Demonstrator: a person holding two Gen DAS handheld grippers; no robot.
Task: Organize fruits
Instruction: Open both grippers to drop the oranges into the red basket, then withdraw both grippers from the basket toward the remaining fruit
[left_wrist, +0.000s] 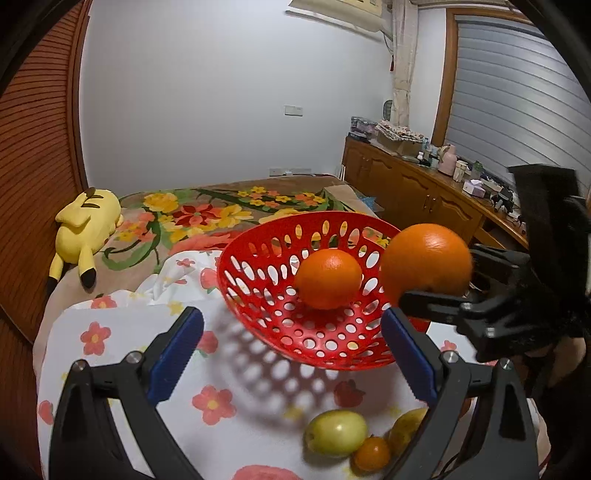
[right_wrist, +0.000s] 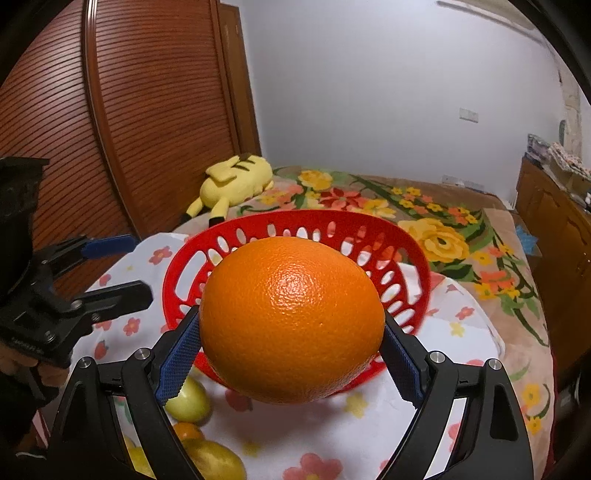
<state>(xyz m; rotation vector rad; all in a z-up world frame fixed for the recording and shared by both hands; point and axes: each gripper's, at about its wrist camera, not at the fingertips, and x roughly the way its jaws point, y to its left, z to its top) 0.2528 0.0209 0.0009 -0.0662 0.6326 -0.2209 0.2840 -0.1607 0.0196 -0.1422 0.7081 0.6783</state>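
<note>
Fingers (right_wrist: 402, 365) around orange (right_wrist: 291, 319), basket (right_wrist: 413, 251) beyond

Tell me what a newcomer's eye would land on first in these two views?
The big orange clamped in the right gripper, filling its own view just before the red basket. A second orange already sits inside the basket. The left gripper hangs open and empty above the flowered cloth, with green fruit loose nearby.
</note>
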